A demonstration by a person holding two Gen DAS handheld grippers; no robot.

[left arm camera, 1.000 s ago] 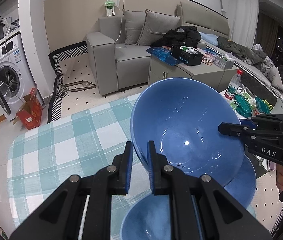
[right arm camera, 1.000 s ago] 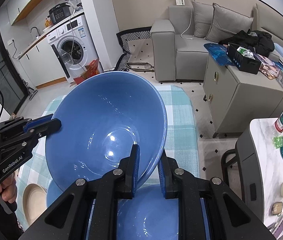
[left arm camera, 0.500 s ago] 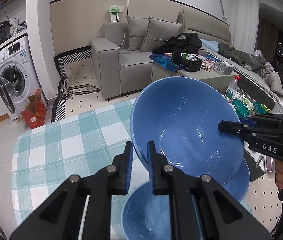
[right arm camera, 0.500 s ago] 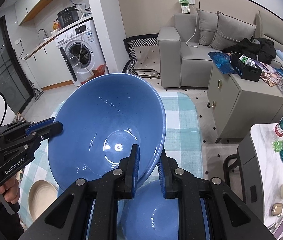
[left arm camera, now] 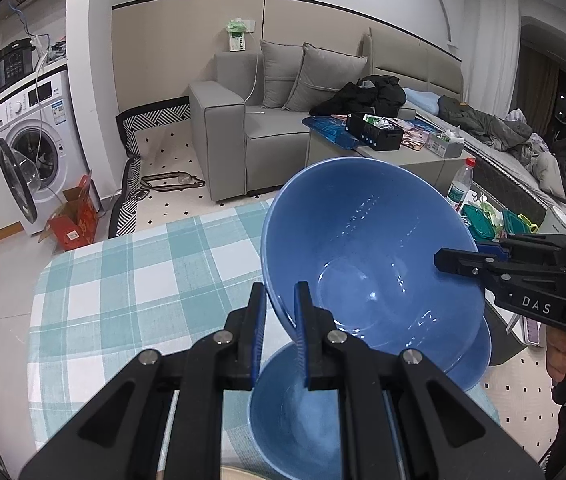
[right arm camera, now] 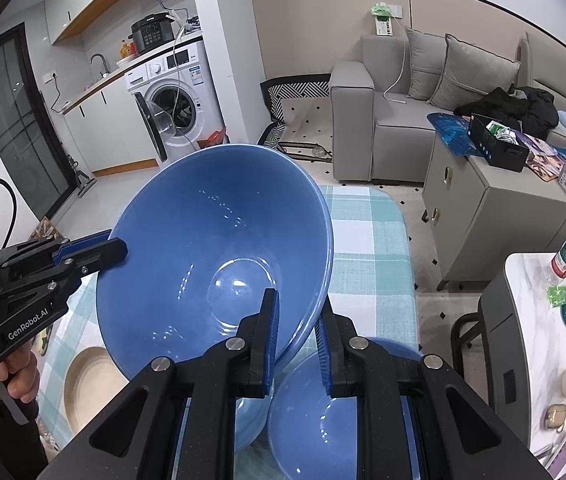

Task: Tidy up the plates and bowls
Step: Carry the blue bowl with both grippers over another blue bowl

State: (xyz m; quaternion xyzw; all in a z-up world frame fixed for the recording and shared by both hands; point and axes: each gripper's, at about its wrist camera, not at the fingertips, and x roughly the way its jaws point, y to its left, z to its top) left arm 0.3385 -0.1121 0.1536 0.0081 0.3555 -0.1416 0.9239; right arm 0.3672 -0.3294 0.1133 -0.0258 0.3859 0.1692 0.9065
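The left wrist view looks forward and down along the left gripper, very near the big bowl pinched at its near rim. It faces across the table toward the sofa, with the washer at far left. The right gripper enters from its right edge.

The right wrist view looks forward and down along the right gripper, equally close to the same bowl. It faces the same way, from further right. The left gripper enters from its left edge.

Both share the bowl, table, sofa, washer, and lower bowls.
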